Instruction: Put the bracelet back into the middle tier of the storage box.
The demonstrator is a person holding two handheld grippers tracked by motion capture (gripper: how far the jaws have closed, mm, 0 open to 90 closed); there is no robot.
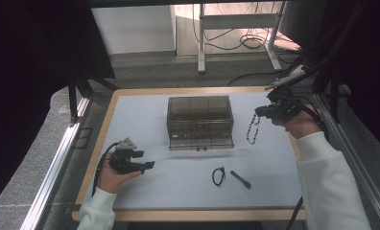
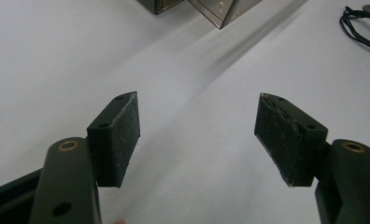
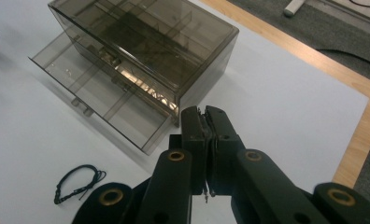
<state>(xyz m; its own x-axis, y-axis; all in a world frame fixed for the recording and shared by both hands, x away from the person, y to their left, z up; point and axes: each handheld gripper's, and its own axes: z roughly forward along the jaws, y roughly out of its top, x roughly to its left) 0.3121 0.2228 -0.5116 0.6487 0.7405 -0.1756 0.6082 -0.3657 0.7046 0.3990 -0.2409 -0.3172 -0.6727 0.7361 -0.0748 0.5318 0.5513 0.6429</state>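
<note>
Dangling from the clenched jaws of the right gripper, beaded chain, raised off the tabletop just right of the smoky clear drawer box, bottom drawer pulled out. Left gripper low at front left, jaws parted, nothing between. Black cord loop and dark stick lying near front.
</note>
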